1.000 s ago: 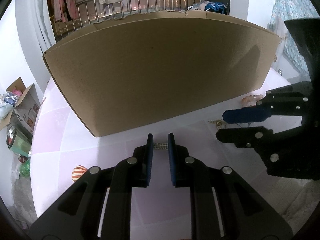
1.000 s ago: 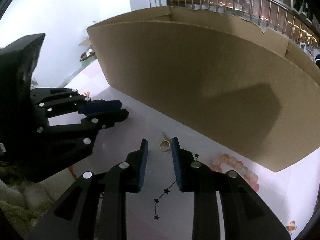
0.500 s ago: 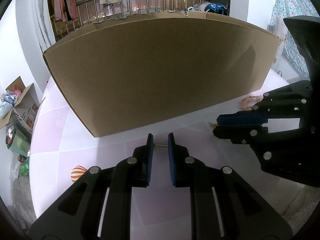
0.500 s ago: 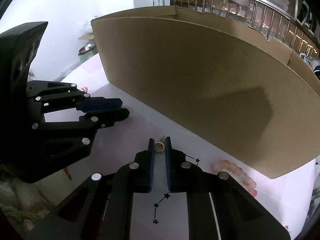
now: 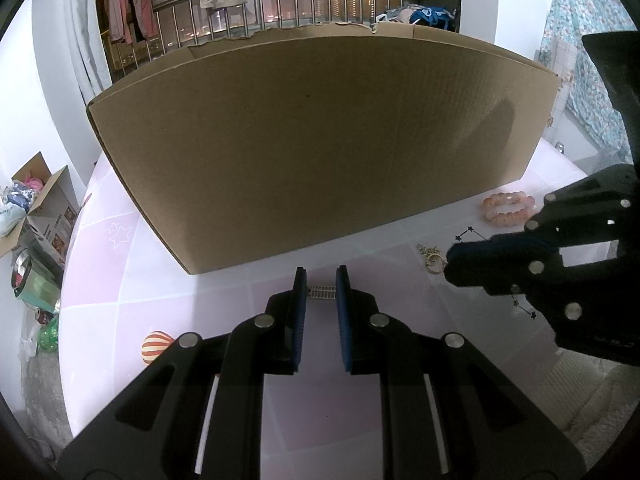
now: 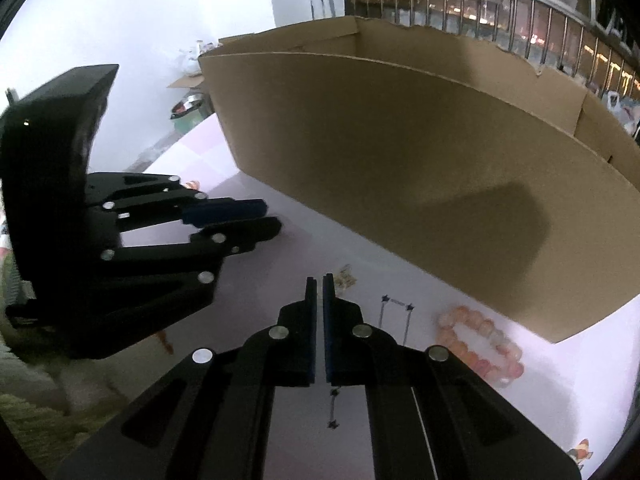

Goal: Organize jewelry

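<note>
Your left gripper (image 5: 321, 286) clamps a small silver, ridged piece of jewelry (image 5: 322, 291) between its blue pads, just above the pink tablecloth (image 5: 160, 292) in front of a large cardboard box (image 5: 320, 140). Your right gripper (image 6: 319, 286) has its fingers drawn together at a gold trinket (image 6: 345, 278) (whether it is truly pinched, the pictures leave unclear). A pink bead bracelet (image 6: 480, 346) lies near the box's corner, to the right of that gripper.
</note>
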{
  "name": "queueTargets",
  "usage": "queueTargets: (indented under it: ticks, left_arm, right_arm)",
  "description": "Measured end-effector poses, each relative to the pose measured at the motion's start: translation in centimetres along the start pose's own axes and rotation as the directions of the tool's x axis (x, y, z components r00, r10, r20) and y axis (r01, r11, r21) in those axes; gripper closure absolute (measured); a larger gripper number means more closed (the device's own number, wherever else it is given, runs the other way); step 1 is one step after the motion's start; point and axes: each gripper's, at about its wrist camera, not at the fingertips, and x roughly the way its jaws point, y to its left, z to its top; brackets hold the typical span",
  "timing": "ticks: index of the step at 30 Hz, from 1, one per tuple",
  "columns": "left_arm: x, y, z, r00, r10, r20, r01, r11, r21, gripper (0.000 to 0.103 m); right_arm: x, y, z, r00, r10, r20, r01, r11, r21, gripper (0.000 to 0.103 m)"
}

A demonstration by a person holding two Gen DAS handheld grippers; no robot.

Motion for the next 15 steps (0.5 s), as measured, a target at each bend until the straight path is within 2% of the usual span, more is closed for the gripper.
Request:
queueTargets:
  ticks: [4, 6, 15]
  left_arm:
    - [-0.04, 0.07, 0.09, 1.000, -0.002, -0.001, 0.002, 1.000, -0.003, 0.089]
    - [-0.08, 0.09, 0.13, 1.000, -0.001, -0.001, 0.001, 1.000, -0.006, 0.089]
    - [-0.12, 0.26, 0.26, 1.000, -0.006, 0.003, 0.007, 1.000, -0.011, 0.089]
  right_arm:
    - [-0.27, 0.22, -0.04, 1.000, -0.027, 0.006, 0.027, 1.000, 0.011, 0.097]
    - [-0.02, 0.34, -0.09, 0.999, -0.033, -0.008, 0.033, 0.999, 0.016, 0.087]
    - [0.59, 0.37, -0.07, 0.996, -0.091, -0.018, 0.092, 0.995, 0.034, 0.086]
